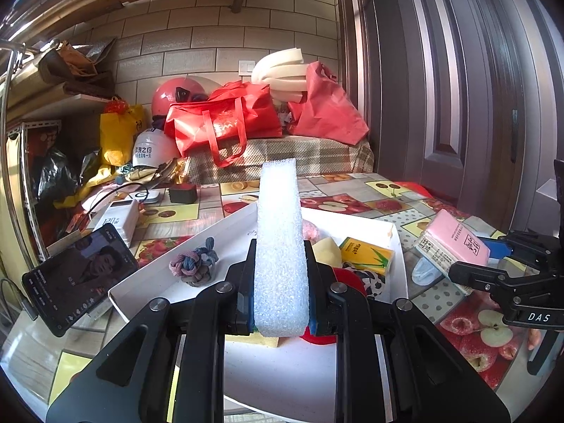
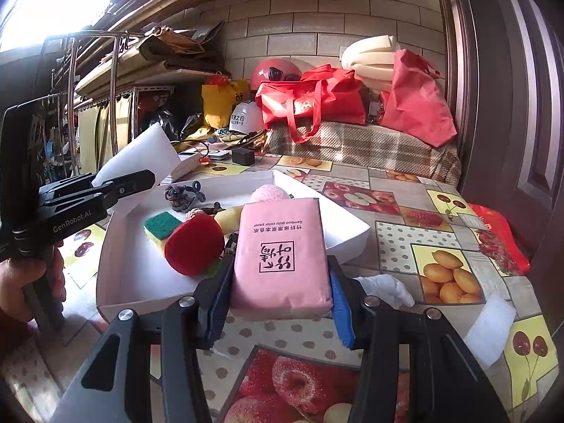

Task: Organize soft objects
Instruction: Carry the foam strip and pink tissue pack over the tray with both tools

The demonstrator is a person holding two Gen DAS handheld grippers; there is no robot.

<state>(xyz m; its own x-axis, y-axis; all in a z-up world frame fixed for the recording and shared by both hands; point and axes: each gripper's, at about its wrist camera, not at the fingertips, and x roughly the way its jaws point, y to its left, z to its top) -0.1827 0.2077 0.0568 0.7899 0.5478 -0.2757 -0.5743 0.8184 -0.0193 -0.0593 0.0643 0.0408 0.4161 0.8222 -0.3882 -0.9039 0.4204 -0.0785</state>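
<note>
- two grippers, each clamped on one soft item; the left gripper [image 1: 281, 283] pinches a white foam strip [image 1: 280, 246] between its jaws, and the right gripper [image 2: 280, 290] pinches a pink tissue pack [image 2: 281, 259].
- one white tray [image 2: 123, 264] on the fruit-print tablecloth [image 2: 440, 246]; in it lie one knotted fabric bundle [image 2: 183, 192], one green-and-yellow sponge [image 2: 160, 227], one red plush apple [image 2: 194, 245], one pink pompom [image 2: 269, 193], and one yellow tissue packet [image 1: 366, 255].
- foam strip: coarse, bubbly white surface, rounded ends, held above the tray; its long axis runs straight away from the left gripper, and its free end points toward the red bags [image 1: 225, 120] at the wall.
- tissue pack: smooth pink wrapper with dark print, rectangular, held over the tray's near right edge; its long axis runs forward between the jaws.
- one loose foam scrap [image 2: 491, 328] lies on the cloth to the right, well apart from the tray.
- one phone [image 1: 77, 275] leans left of the tray.
</note>
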